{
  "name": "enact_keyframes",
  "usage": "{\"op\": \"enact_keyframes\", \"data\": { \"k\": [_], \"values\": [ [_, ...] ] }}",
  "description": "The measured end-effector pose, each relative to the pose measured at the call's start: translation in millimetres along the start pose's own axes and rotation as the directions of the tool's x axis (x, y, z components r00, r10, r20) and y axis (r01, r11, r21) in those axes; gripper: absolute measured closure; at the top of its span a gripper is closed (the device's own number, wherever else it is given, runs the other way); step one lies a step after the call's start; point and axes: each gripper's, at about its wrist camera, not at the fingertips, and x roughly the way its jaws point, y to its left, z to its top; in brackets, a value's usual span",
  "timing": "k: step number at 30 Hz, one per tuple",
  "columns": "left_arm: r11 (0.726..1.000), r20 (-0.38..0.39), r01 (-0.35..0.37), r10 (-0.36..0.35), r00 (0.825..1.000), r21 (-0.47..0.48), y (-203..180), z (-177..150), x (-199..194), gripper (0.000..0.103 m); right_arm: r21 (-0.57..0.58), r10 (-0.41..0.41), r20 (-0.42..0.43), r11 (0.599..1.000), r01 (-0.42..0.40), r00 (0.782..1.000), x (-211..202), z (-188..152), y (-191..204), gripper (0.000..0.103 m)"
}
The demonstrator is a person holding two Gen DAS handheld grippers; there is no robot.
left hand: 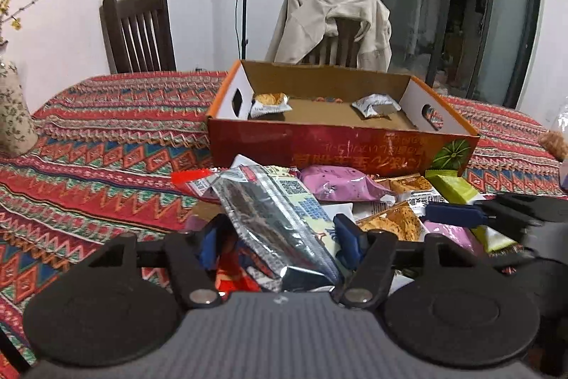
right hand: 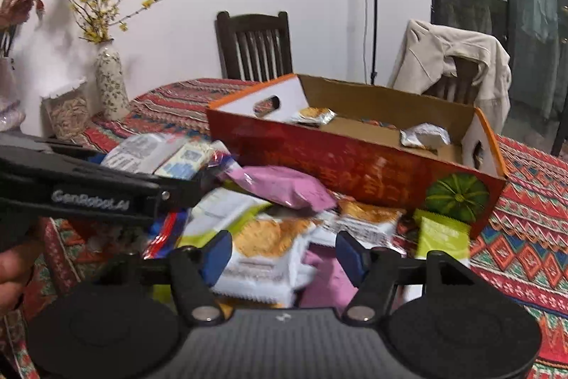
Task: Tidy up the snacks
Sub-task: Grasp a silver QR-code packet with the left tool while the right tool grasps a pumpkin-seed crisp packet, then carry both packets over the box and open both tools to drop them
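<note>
An orange cardboard box [left hand: 337,141] [right hand: 319,162] stands on the patterned tablecloth with two small packets [left hand: 269,105] [left hand: 376,105] inside. A heap of snack packets lies in front of it, with a pink packet [left hand: 337,183] [right hand: 284,187] and a green one [left hand: 454,187] [right hand: 440,233] among them. My left gripper [left hand: 280,240] is shut on a silver and blue packet [left hand: 269,219], which tilts up out of the heap. My right gripper [right hand: 282,254] is open around a white biscuit packet [right hand: 266,247]; a gap shows beside its right pad.
A floral vase [left hand: 14,116] [right hand: 112,84] and a jar [right hand: 67,112] stand at the table's left. Two dark chairs [left hand: 138,31] [right hand: 254,45] are behind the table, one draped with a beige jacket [left hand: 337,23]. A hand [right hand: 10,272] holds the left gripper's body [right hand: 88,187].
</note>
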Motion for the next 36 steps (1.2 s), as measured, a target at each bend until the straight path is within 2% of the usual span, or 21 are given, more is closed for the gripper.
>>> {"op": "enact_keyframes", "data": {
  "k": [5,6,7,8,10,13,16,17,19,22,25,30,36],
  "values": [
    [1.0,-0.014,0.016,-0.016,1.0,-0.019,22,-12,-13,0.038,-0.001,-0.035,-0.059,0.999,0.035,0.998,24,0,10,0.039],
    [0.999,-0.024,0.023,-0.023,0.999,-0.023,27,-15,-15,0.035,-0.026,-0.054,-0.056,0.998,0.053,0.997,24,-2,14,0.04],
    [0.999,-0.032,0.018,-0.019,0.999,-0.029,33,-19,-16,0.028,-0.042,-0.071,-0.056,0.997,0.068,0.996,25,-3,17,0.045],
    [1.0,-0.045,0.002,-0.003,0.999,-0.027,39,-22,-16,0.023,-0.047,-0.077,-0.057,0.996,0.074,0.995,23,-4,20,0.051],
    [1.0,-0.048,-0.023,0.022,0.999,-0.016,45,-27,-19,0.019,-0.045,-0.091,-0.051,0.995,0.089,0.995,16,-4,23,0.054],
    [0.999,-0.068,-0.033,0.03,0.997,-0.039,51,-32,-18,0.015,-0.046,-0.132,-0.029,0.99,0.13,0.991,1,-7,26,0.055],
    [0.999,-0.092,-0.04,0.037,0.995,-0.033,50,-40,-13,0.015,-0.023,-0.161,-0.017,0.987,0.161,0.987,-19,-14,26,0.055],
    [0.999,-0.086,-0.043,0.041,0.995,-0.024,49,-43,-14,0.016,-0.007,-0.166,-0.016,0.986,0.165,0.986,-26,-16,25,0.055],
    [0.999,-0.07,-0.039,0.038,0.997,-0.014,49,-48,-18,0.04,0.025,-0.169,-0.011,0.985,0.169,0.986,-41,-22,23,0.055],
    [1.0,-0.061,-0.025,0.024,0.998,-0.016,52,-51,-25,0.051,0.047,-0.175,-0.005,0.983,0.175,0.985,-61,-29,21,0.055],
    [0.999,-0.053,-0.021,0.02,0.998,-0.027,53,-54,-39,0.053,0.049,-0.184,0.005,0.982,0.183,0.983,-77,-36,23,0.055],
    [1.0,0.009,-0.004,0.004,1.0,-0.008,45,-58,-74,0.054,0.066,-0.17,0.04,0.984,0.167,0.985,-106,-47,27,0.055],
    [0.999,0.06,0.053,-0.053,0.997,-0.006,36,-42,-95,0.054,0.105,-0.16,0.043,0.982,0.155,0.986,-124,-58,20,0.055]
  ]
}}
